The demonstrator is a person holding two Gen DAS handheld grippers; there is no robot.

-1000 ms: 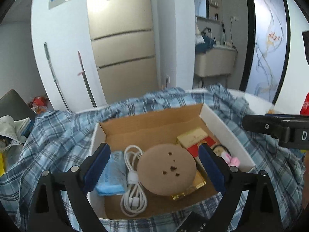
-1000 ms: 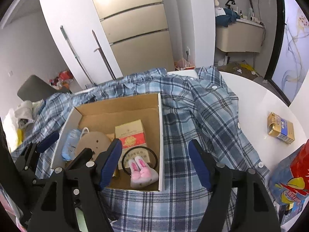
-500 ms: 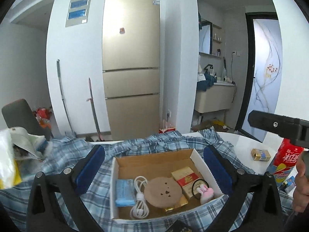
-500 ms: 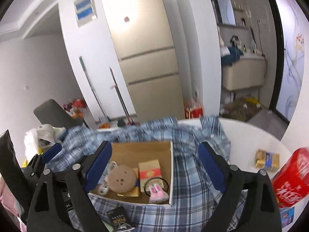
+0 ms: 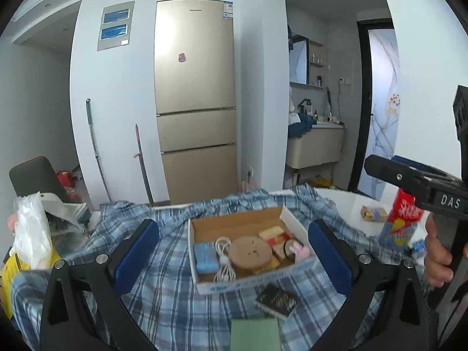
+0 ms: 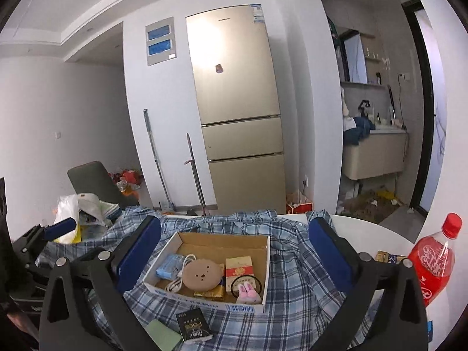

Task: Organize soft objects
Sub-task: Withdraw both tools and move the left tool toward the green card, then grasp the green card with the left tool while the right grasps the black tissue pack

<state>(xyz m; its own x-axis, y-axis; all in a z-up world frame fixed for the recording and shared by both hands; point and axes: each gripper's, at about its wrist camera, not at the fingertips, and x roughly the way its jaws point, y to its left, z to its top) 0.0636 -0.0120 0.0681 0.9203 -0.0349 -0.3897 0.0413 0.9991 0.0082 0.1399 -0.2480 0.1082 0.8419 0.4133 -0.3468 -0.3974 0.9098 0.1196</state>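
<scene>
An open cardboard box [image 5: 295, 228] [image 6: 267, 266] sits on a blue plaid shirt [image 5: 163, 295] [image 6: 295, 310] spread over the table. In it lie a blue tissue pack [image 5: 205, 252] [image 6: 168, 268], a white cable [image 5: 223, 253], a round tan pad [image 5: 249, 252] [image 6: 201, 274], a red and cream packet [image 6: 239, 266] and a pink bunny hair tie [image 5: 299, 250] [image 6: 247, 291]. My left gripper [image 5: 234, 260] and right gripper [image 6: 234, 260] are both open, empty, and held back from the box.
A black booklet [image 5: 276, 299] [image 6: 193, 324] and a green pad [image 5: 254, 333] [image 6: 163, 335] lie on the shirt in front of the box. A red soda bottle [image 6: 434, 259] and small yellow box [image 5: 373, 213] stand right. A plastic bag [image 5: 30, 234] is left.
Both grippers have pulled back and up from the box; the box now looks small and the booklet, green pad and bottle have come into view.
</scene>
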